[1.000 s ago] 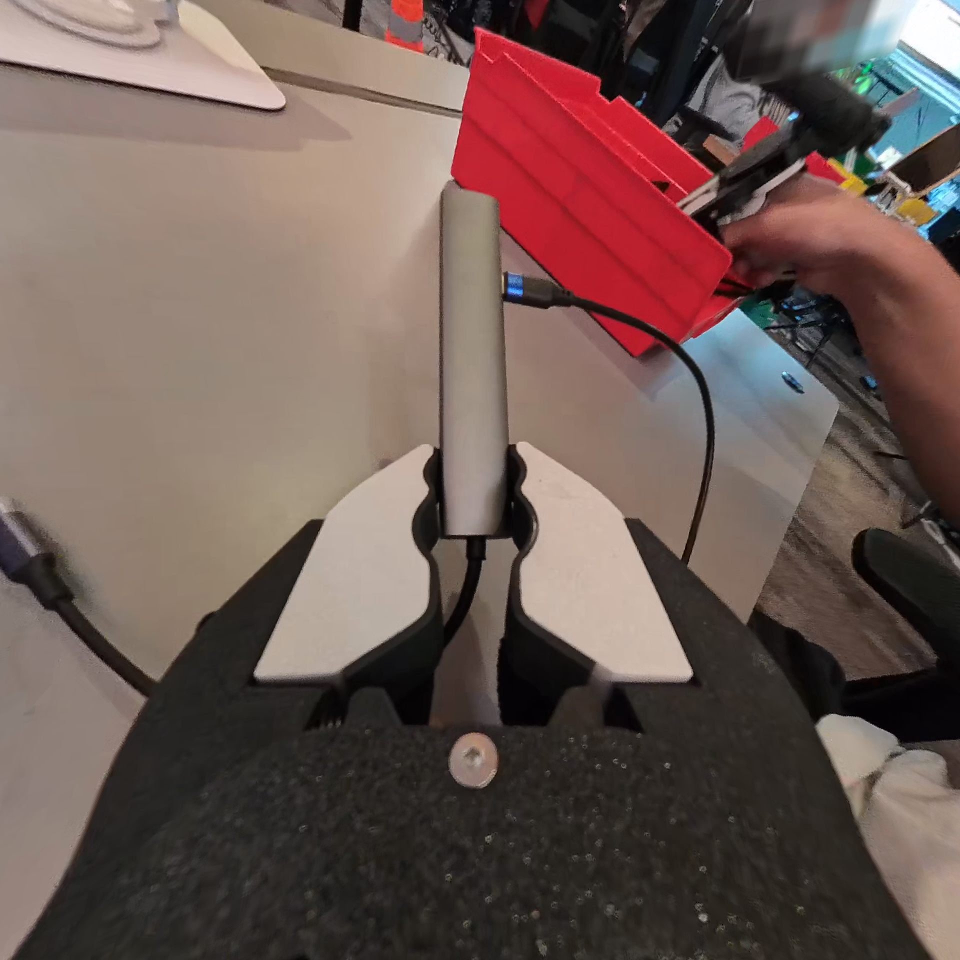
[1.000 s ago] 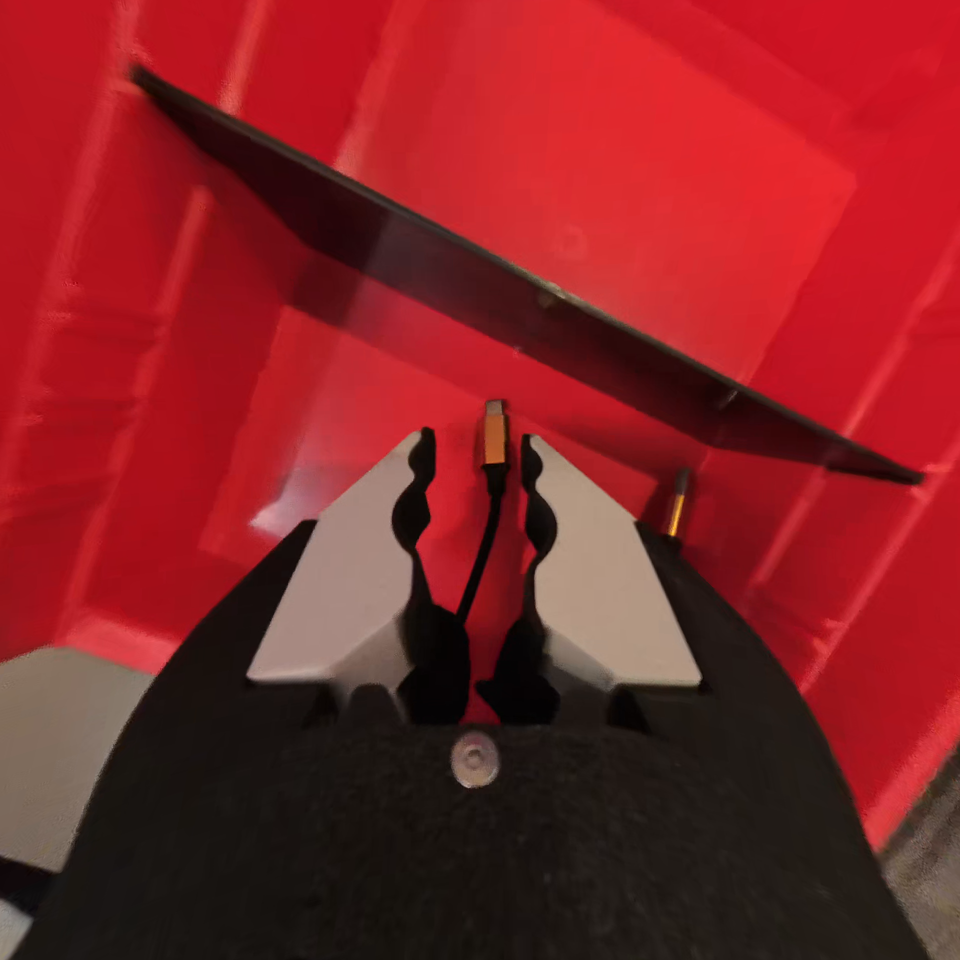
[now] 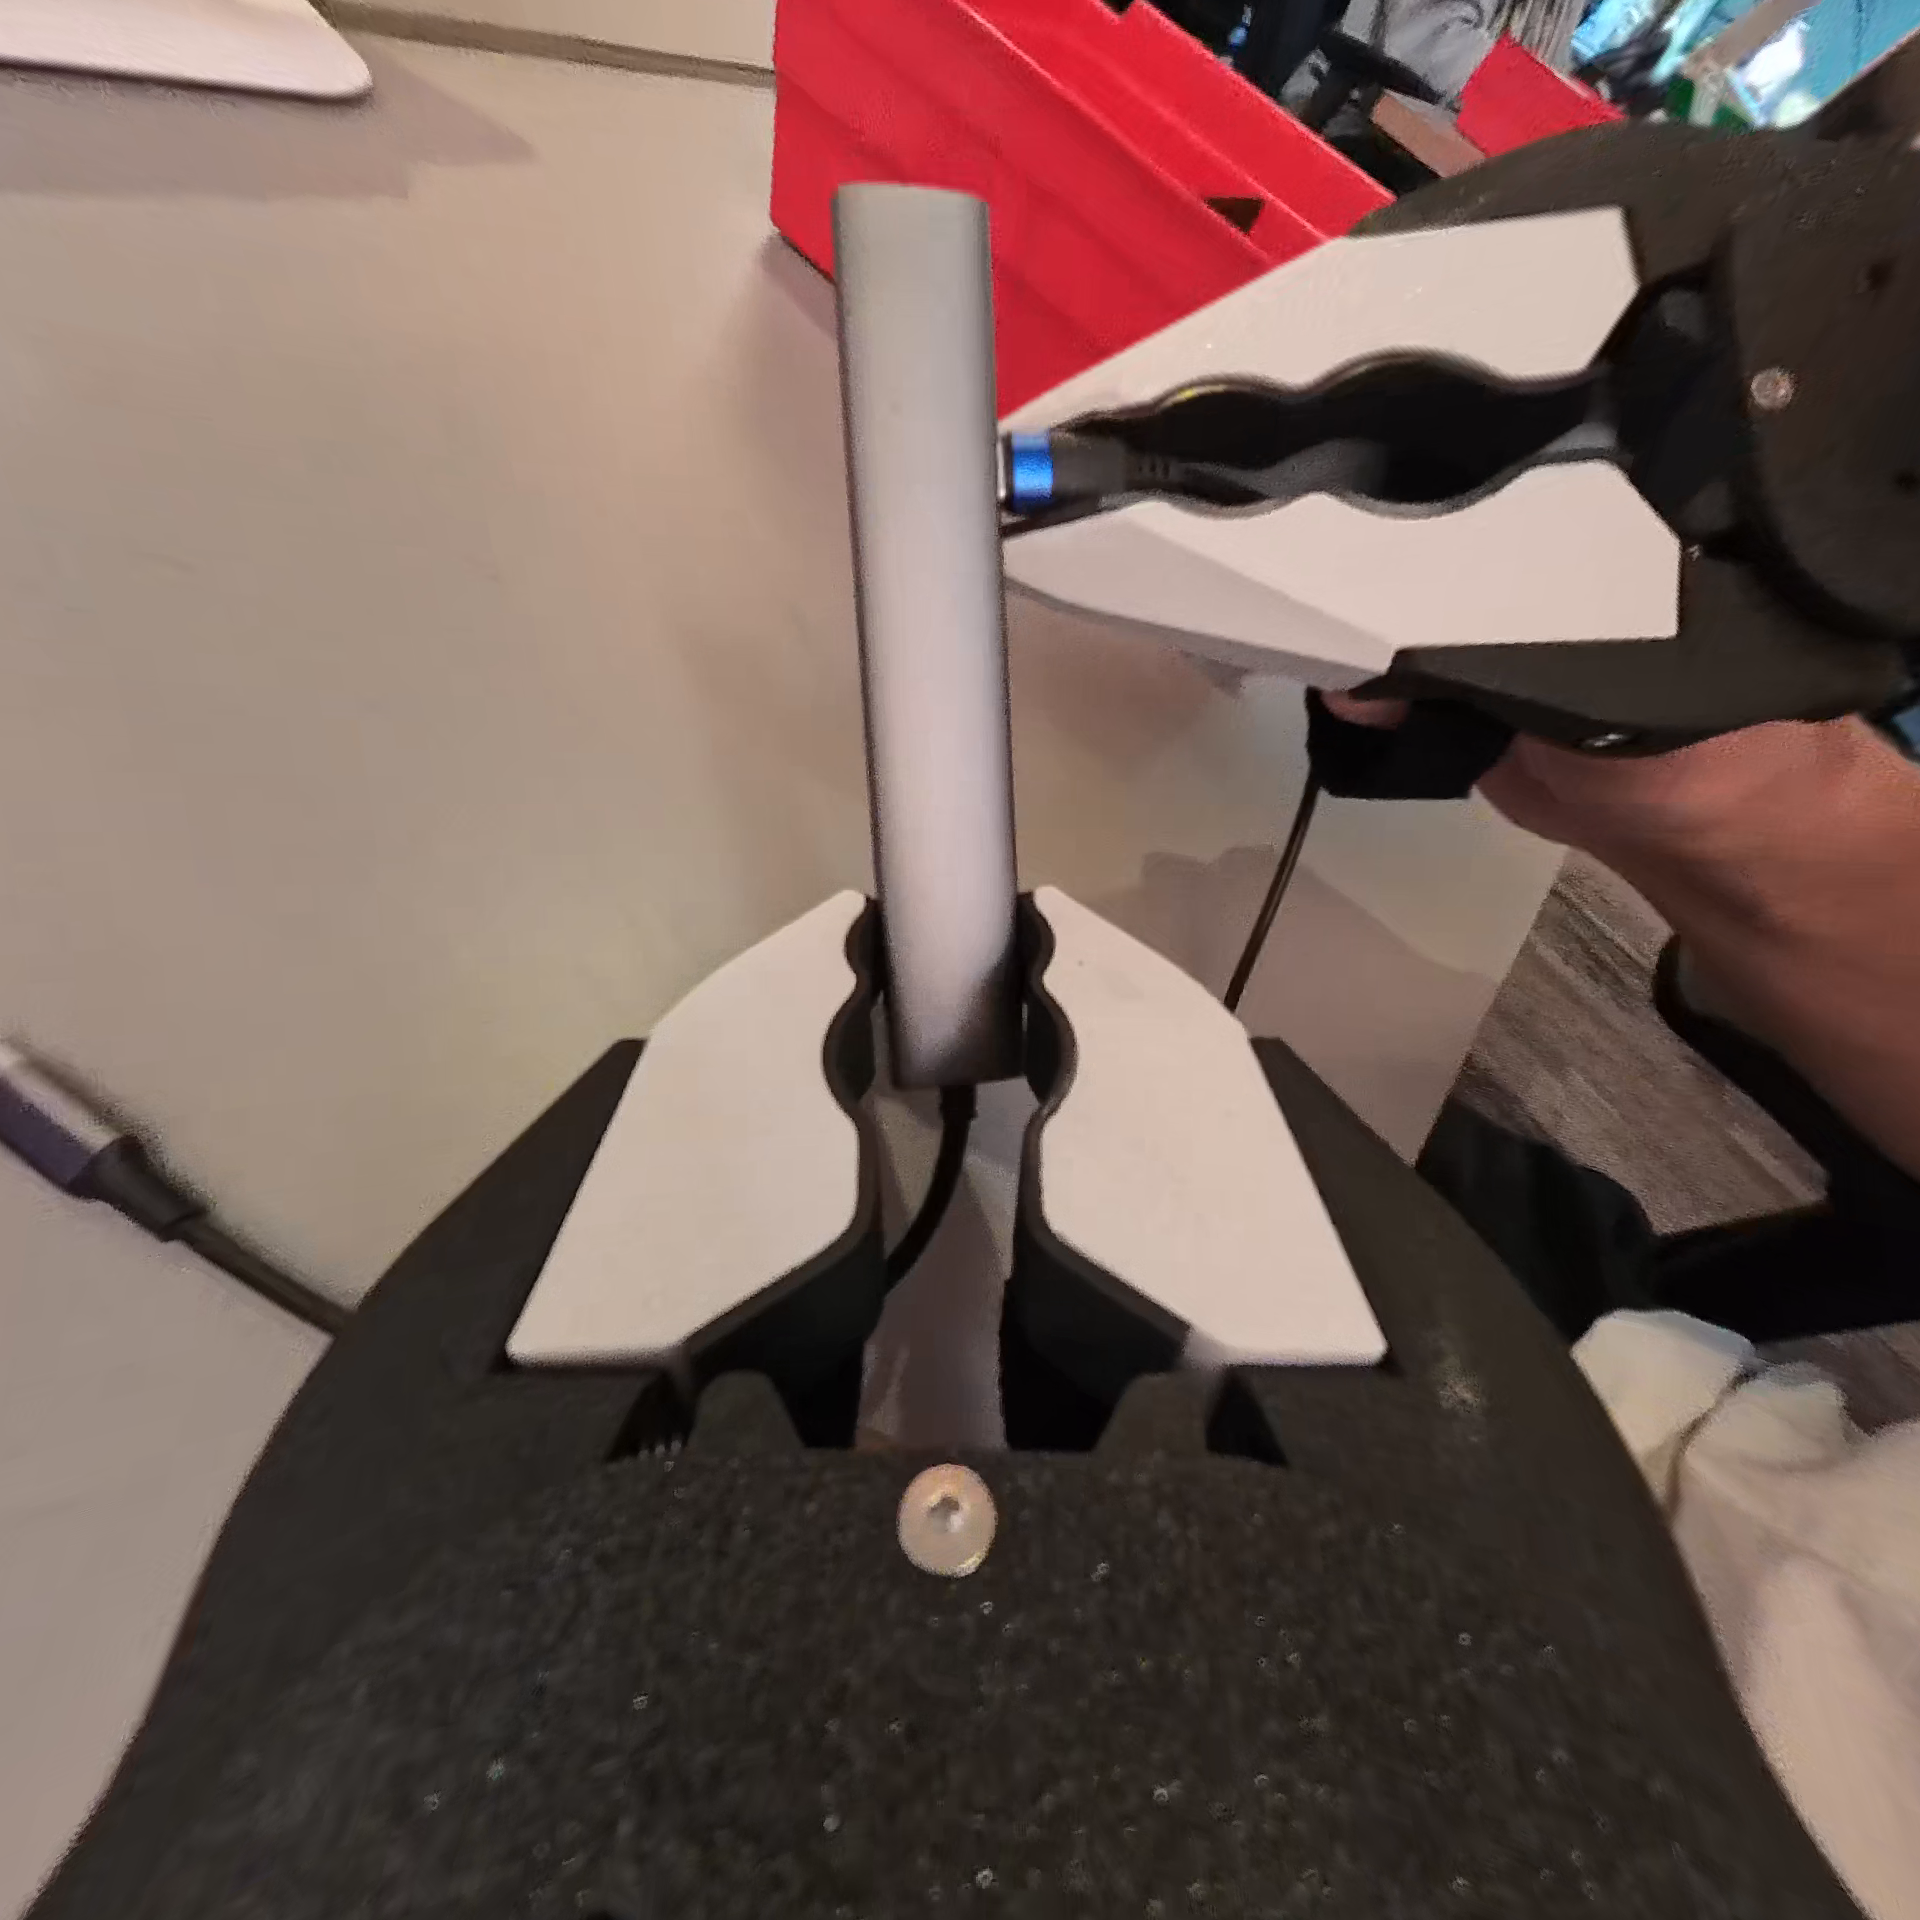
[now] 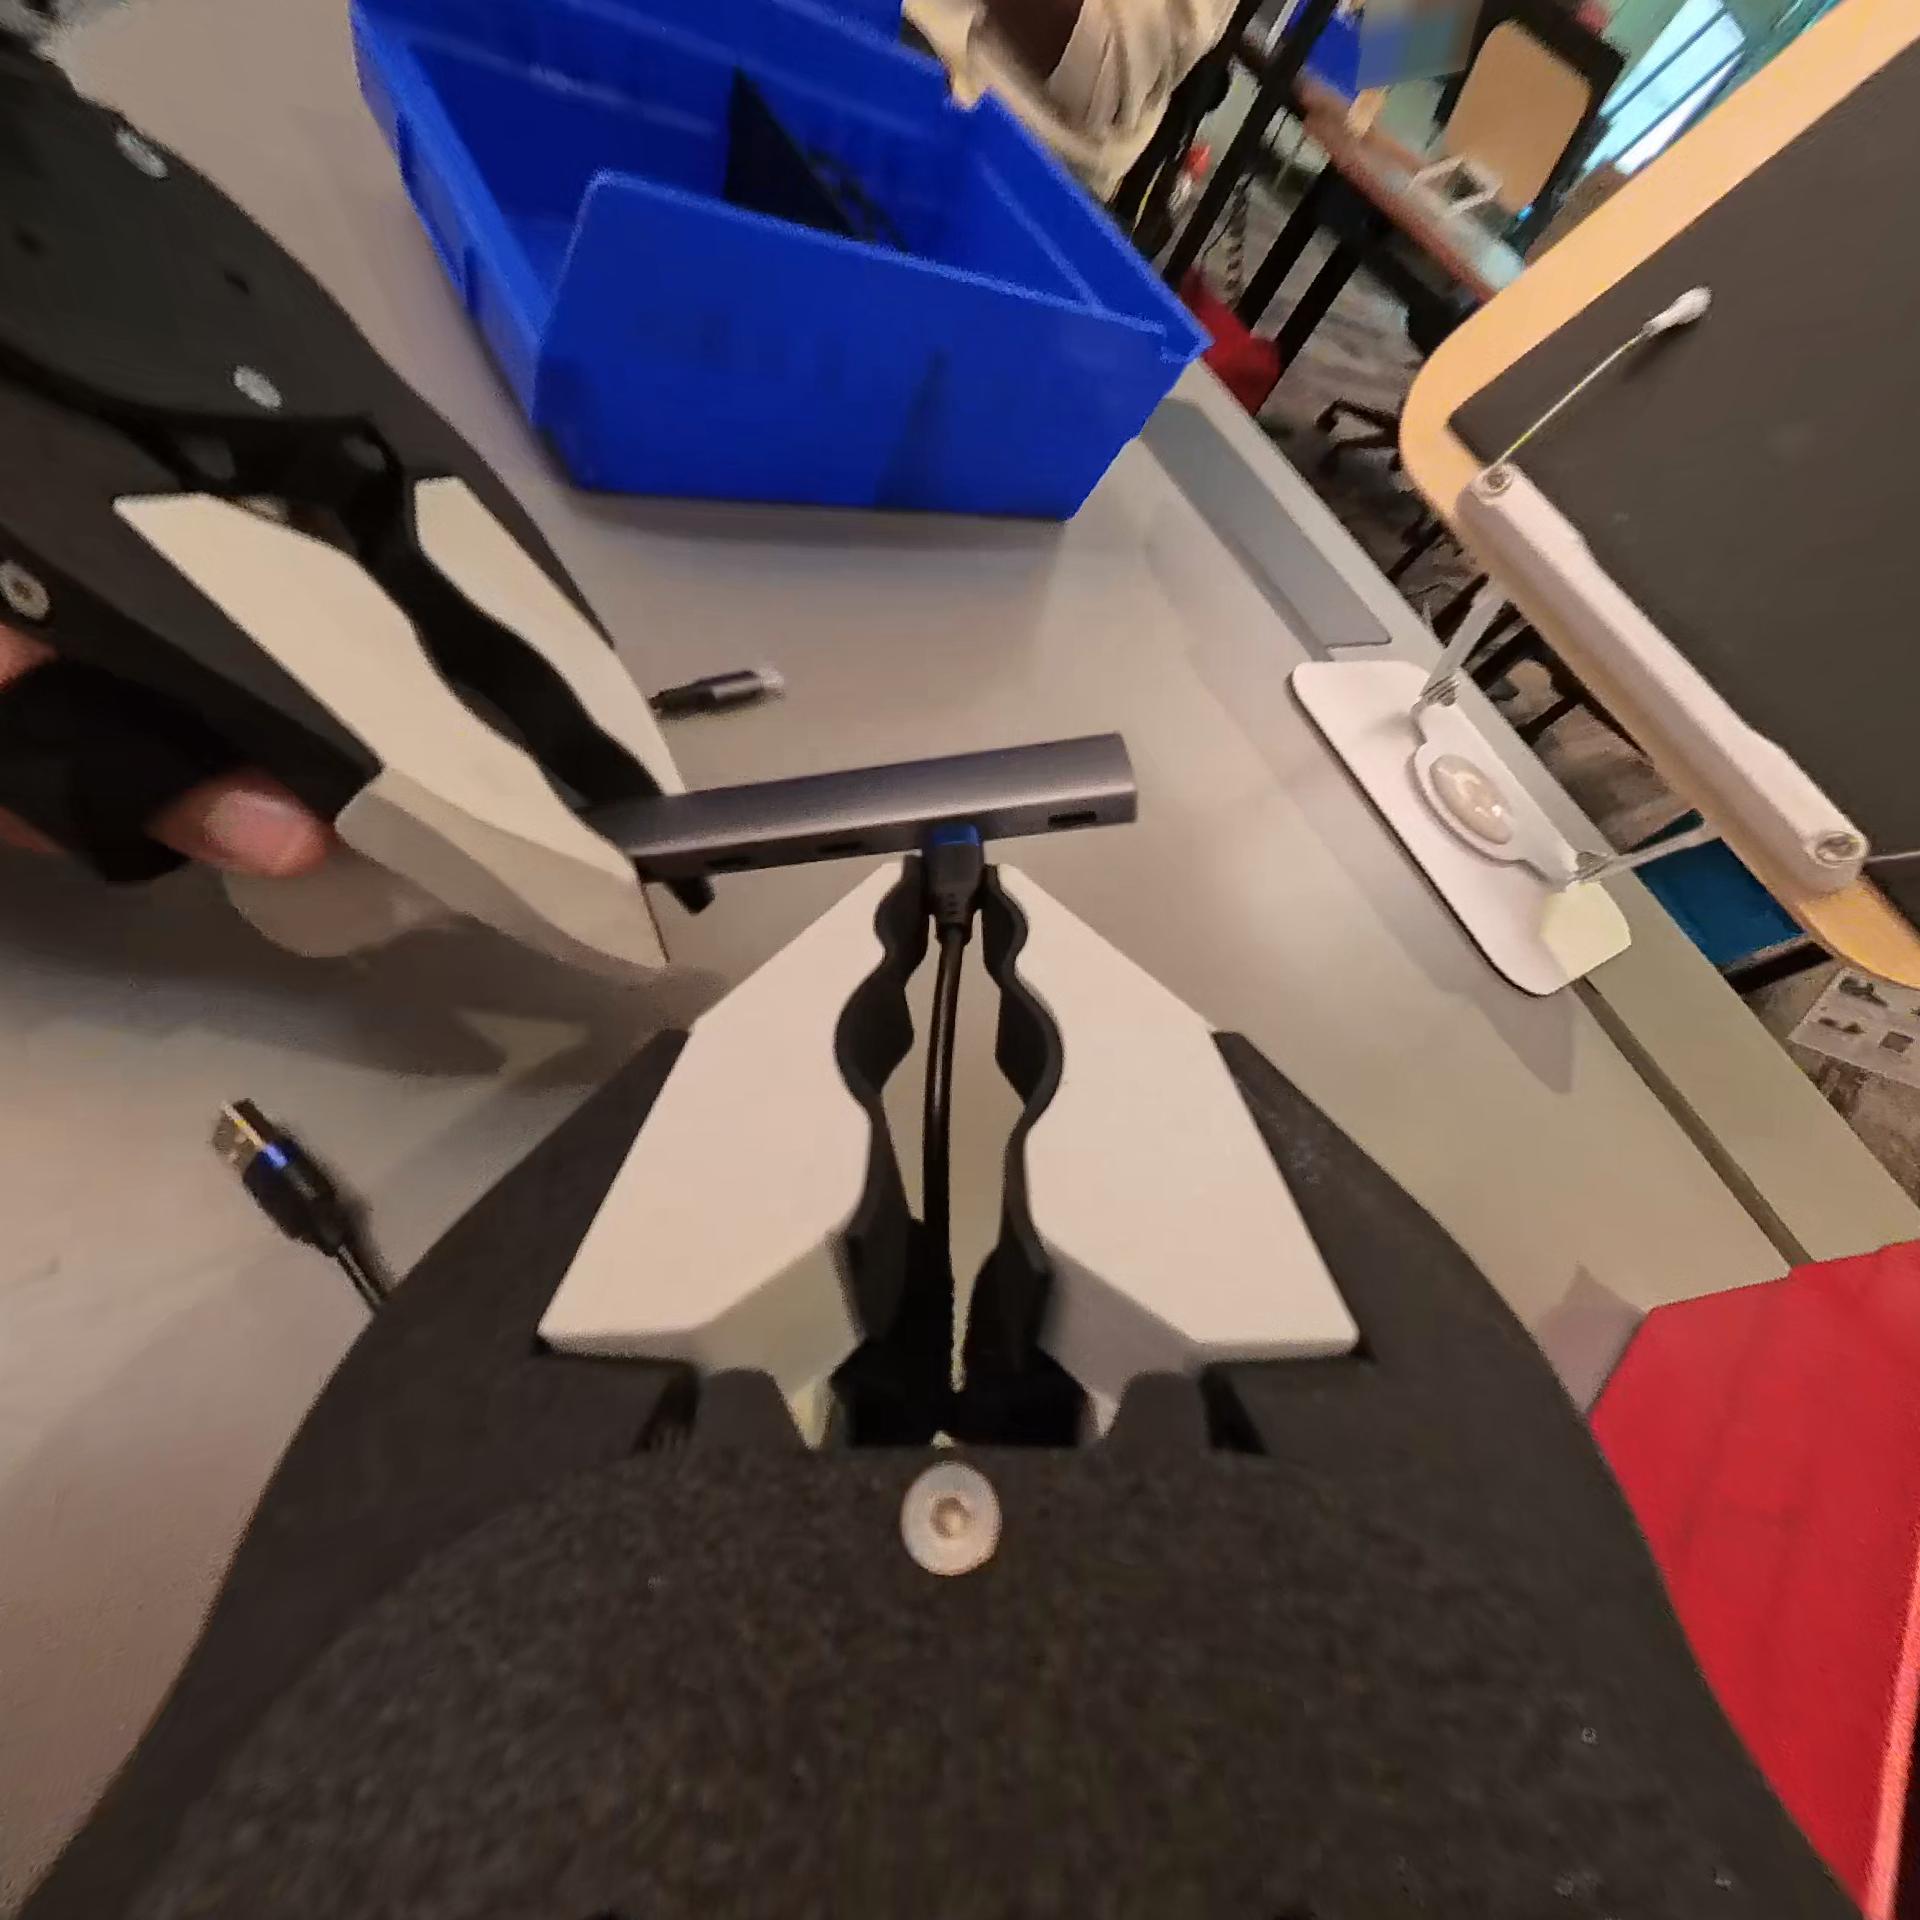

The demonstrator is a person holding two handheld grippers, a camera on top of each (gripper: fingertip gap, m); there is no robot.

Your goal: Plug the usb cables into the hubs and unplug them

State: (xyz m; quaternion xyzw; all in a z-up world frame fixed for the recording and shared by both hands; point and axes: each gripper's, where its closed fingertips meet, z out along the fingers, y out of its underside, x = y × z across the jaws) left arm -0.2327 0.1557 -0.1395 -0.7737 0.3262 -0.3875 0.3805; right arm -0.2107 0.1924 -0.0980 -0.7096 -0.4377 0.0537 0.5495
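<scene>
From the left wrist view, the left gripper (image 3: 943, 997) has its jaws clamped on the near end of a slim grey hub (image 3: 925, 582), which stands straight out ahead of them above the pale bench (image 3: 364, 623). A black cable leaves the hub's held end and runs back between the jaws. On the hub's right side a blue-ringed plug (image 3: 1039, 470) sits in a port, and the right gripper (image 3: 1049, 470) reaches in from the right with its jaws narrow around that plug's black body. A hand (image 3: 1683, 831) grips its handle. Behind the hub lies a red bin (image 3: 1039, 187); its contents are hidden. A purple-grey connector (image 3: 62, 1122) lies blurred at the left edge.

From the right wrist view, the hub (image 4: 883, 805) lies crosswise just beyond the right gripper's (image 4: 951, 883) fingertips, with the plug (image 4: 951, 857) in a port on its near side and its cable trailing back between the jaws, which close narrowly on it. The left gripper (image 4: 623, 821) holds the hub's left end. A blue bin (image 4: 779, 312) stands behind on the bench (image 4: 1143, 644); dark items in it are too blurred to name. A loose USB plug (image 4: 260, 1153) and a small dark adapter (image 4: 717, 691) lie on the bench. No writing is legible.
</scene>
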